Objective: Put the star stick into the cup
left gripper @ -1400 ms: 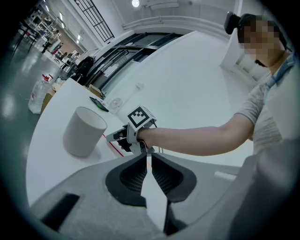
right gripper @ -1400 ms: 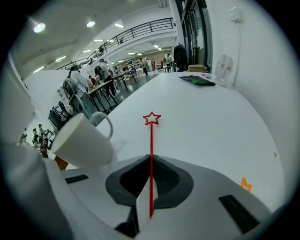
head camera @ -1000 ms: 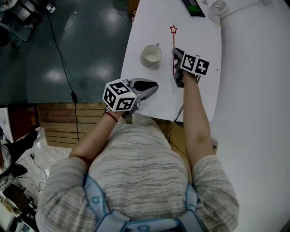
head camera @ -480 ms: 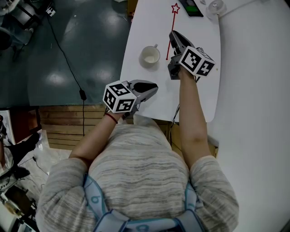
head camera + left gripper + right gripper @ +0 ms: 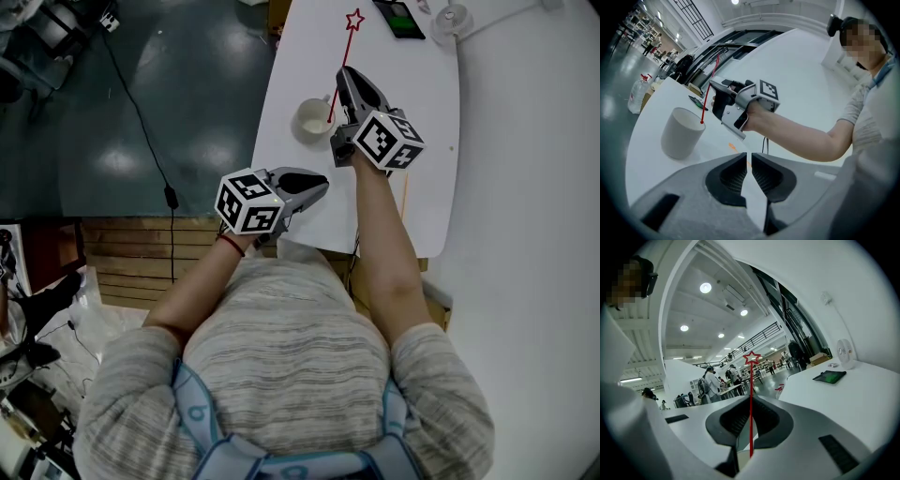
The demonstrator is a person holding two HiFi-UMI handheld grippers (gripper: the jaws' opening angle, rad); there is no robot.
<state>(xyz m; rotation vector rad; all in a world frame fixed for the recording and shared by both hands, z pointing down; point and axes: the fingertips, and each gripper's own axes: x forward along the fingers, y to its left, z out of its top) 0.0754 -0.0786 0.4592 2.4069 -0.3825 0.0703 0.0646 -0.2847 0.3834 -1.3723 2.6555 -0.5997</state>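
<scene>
The left gripper view alone showed the star stick's lower end, a small red knob level with the rim of the white cup; the head view set that cup in the upper middle of the frame on the white table, the stick slanting up and right from it to an outlined red star near the top edge; the right gripper view gave the thin red shaft and star alone. The right tongs pinched the shaft; the left tongs, lower in the head view at the table's edge, were pressed almost together on nothing. Whether the knob sat inside the cup's mouth or only against its rim could not be told; a dark phone lay cut off by the top edge.
</scene>
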